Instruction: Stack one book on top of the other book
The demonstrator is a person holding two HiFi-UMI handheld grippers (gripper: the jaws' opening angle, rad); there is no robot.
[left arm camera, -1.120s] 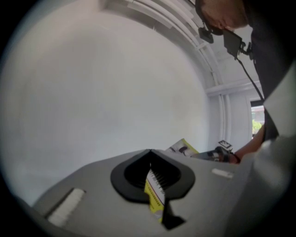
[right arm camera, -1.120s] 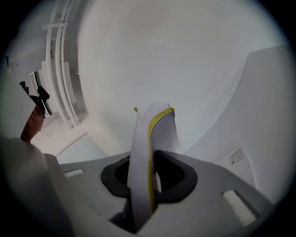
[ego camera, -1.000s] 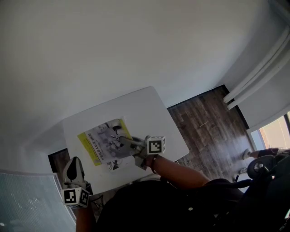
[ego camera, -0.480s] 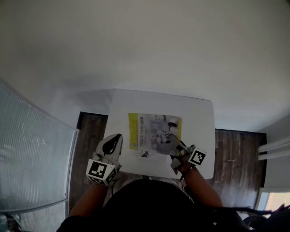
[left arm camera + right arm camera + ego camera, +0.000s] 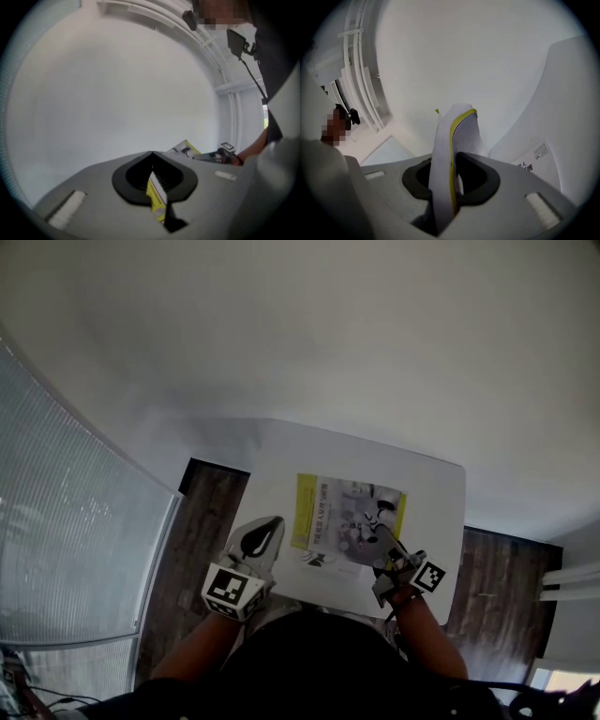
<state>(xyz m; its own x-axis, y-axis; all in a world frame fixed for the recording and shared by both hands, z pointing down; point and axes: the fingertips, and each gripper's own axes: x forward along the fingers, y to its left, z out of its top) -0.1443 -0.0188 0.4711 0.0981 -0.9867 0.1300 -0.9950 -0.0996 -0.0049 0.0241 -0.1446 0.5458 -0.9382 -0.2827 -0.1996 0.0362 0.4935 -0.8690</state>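
A book with a yellow spine and a grey-and-white cover lies on the small white table. My right gripper is shut on its near right corner. In the right gripper view the book's edge stands clamped between the jaws. A white book lies under it and sticks out toward me, and its printed cover shows at the right. My left gripper hangs off the table's near left corner, apart from both books, jaws together. A thin white-and-yellow strip shows in its jaw gap.
Dark wooden floor lies on both sides of the table. A ribbed translucent panel stands at the left. White wall rises behind the table, and white pipes run at the far right.
The head view has swung round, so the table now sits square in front of me. The right gripper keeps its hold on the book. The left gripper has barely moved.
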